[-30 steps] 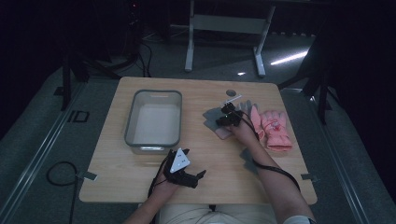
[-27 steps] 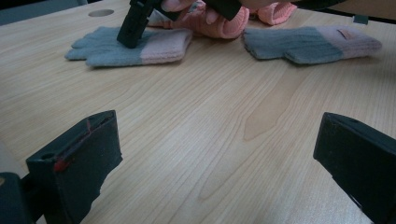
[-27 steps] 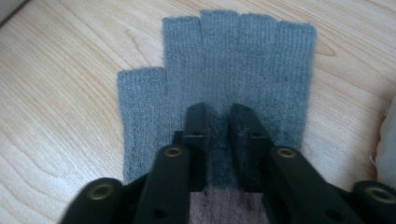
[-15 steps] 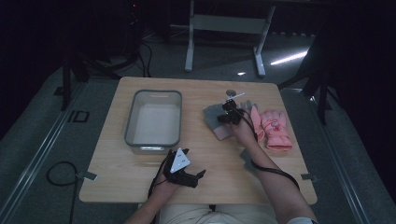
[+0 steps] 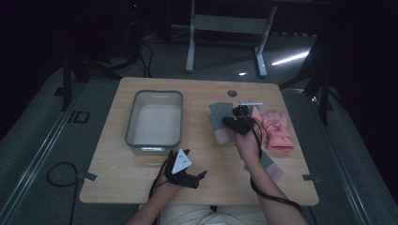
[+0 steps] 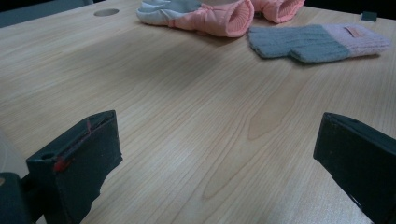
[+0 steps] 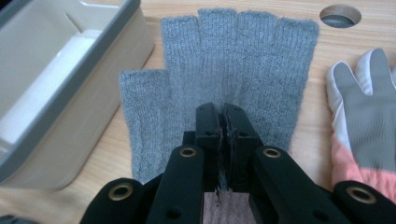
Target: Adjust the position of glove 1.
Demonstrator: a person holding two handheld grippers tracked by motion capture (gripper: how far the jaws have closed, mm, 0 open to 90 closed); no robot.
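Note:
A grey fingerless knit glove with a pink cuff lies fingers-forward on the wooden table, just right of the bin. My right gripper is shut on it, pinching the fabric near the cuff end; in the high view that gripper sits over the glove. A pink and white padded glove lies to its right. A second grey glove lies nearer the person, beside the right forearm. My left gripper rests low at the front edge, jaws wide open over bare wood.
A grey-rimmed plastic bin, with nothing in it, stands at the table's left middle, close beside the held glove. A round cable hole sits at the far edge. Cables trail from both grippers.
The right gripper has risen and shifted slightly right and toward the person, with the grey glove pinched in its jaws. The left gripper has stayed where it was.

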